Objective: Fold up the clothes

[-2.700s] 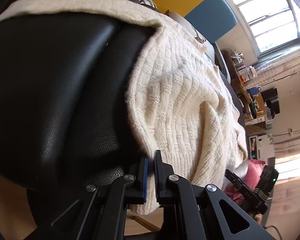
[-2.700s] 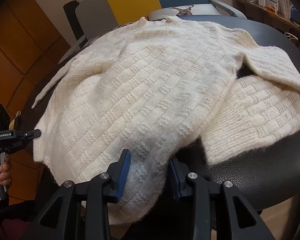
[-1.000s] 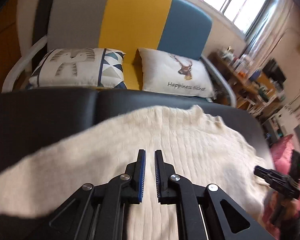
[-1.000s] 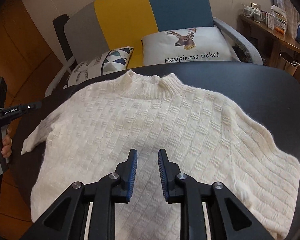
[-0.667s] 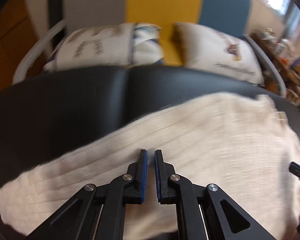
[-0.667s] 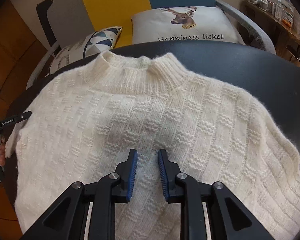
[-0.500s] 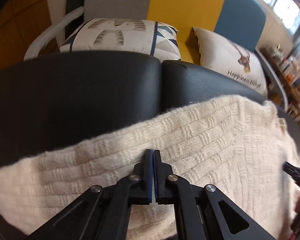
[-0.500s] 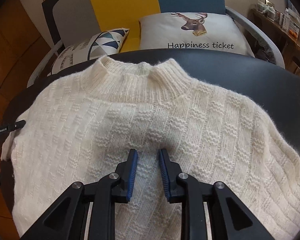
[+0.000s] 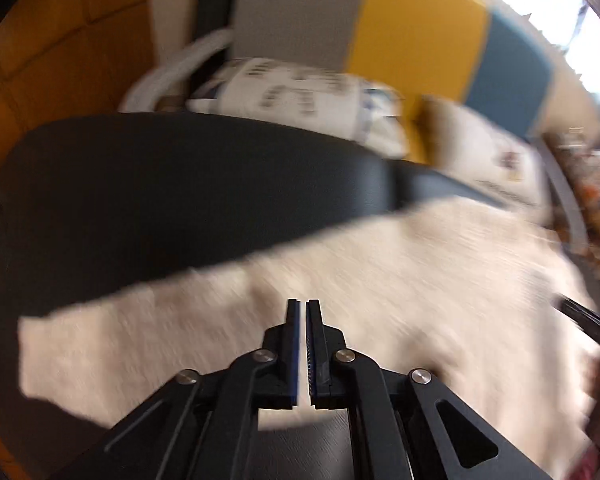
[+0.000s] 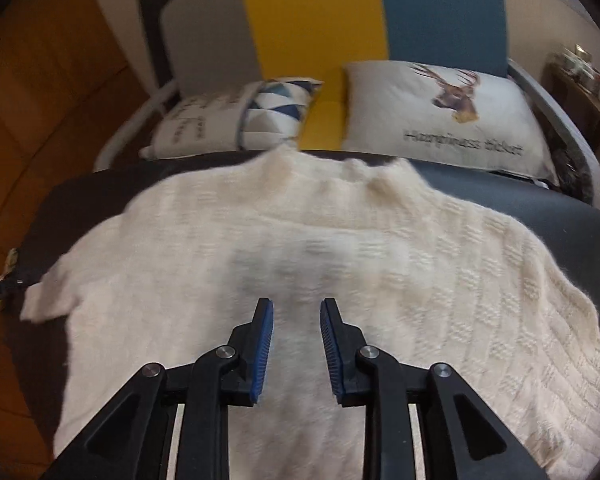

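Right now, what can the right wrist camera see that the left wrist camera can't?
Only the right wrist view shows the sweater's neck, a sharp deer picture on the deer pillow, and the open right hand-held gripper over the knit.

Only the left wrist view shows the bright window and the left hand-held gripper, nearly closed; nothing shows between its pads.

Both show the cream sweater spread on the black cushion, the patterned pillow, and the grey, yellow and blue chair.
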